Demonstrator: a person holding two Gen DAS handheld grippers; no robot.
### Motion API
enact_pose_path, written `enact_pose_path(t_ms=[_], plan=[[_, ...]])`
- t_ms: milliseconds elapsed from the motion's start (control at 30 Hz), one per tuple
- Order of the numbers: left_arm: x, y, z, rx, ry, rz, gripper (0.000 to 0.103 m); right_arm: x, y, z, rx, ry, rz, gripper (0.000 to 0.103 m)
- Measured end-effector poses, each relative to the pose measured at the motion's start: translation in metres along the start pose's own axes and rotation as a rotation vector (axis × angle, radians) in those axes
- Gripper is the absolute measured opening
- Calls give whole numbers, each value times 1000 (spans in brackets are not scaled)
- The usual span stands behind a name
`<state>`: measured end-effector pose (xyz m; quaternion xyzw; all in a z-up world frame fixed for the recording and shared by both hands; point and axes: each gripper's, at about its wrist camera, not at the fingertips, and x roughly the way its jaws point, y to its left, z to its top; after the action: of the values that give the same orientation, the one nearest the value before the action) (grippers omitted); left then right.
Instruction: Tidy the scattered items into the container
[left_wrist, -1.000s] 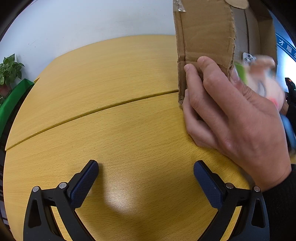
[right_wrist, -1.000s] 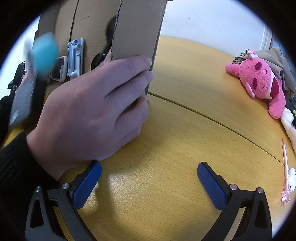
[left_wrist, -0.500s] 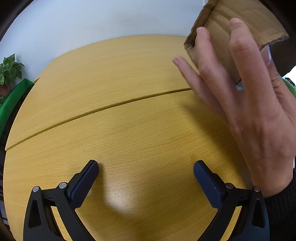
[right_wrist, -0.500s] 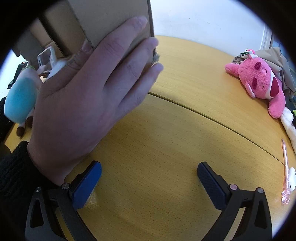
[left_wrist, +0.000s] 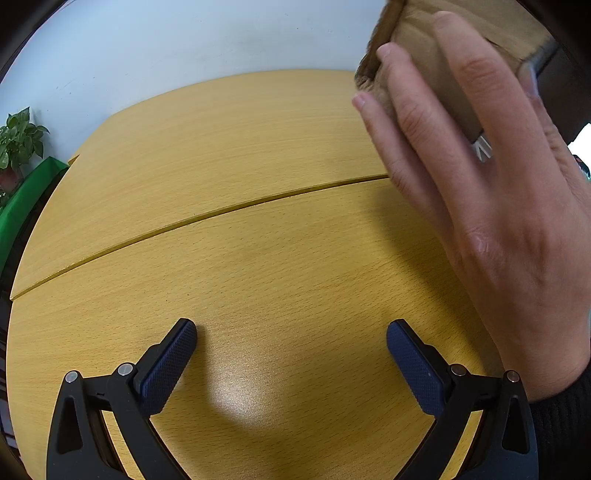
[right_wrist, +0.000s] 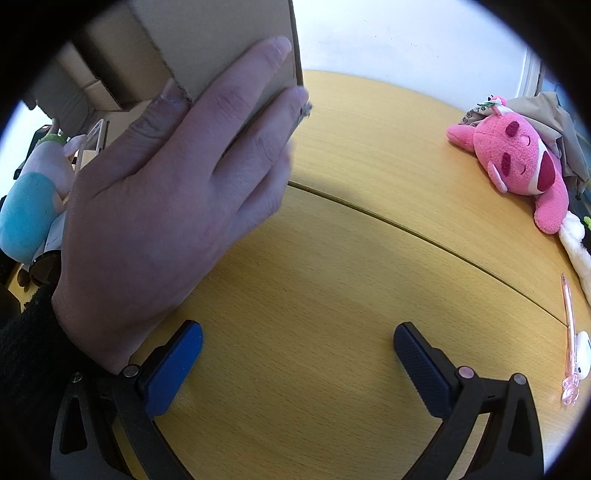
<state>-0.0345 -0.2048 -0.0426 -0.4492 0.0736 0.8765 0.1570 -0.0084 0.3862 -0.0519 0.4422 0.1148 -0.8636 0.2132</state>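
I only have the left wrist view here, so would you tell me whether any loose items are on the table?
Observer: Yes, a pink plush toy lies on the far right of the table.
Operator: Thank you. Is anything nearer the right gripper?
Observer: A pink pen lies just right of the open right gripper.
Operator: And what is beside the cardboard box?
Observer: A blue plush toy shows left of the cardboard box.
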Motion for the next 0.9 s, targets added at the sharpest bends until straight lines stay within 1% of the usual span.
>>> enact_pose_path(t_ms=[900], plan=[[2, -4, 1, 0, 0, 2, 103, 0, -1, 1, -1, -1, 1, 103]])
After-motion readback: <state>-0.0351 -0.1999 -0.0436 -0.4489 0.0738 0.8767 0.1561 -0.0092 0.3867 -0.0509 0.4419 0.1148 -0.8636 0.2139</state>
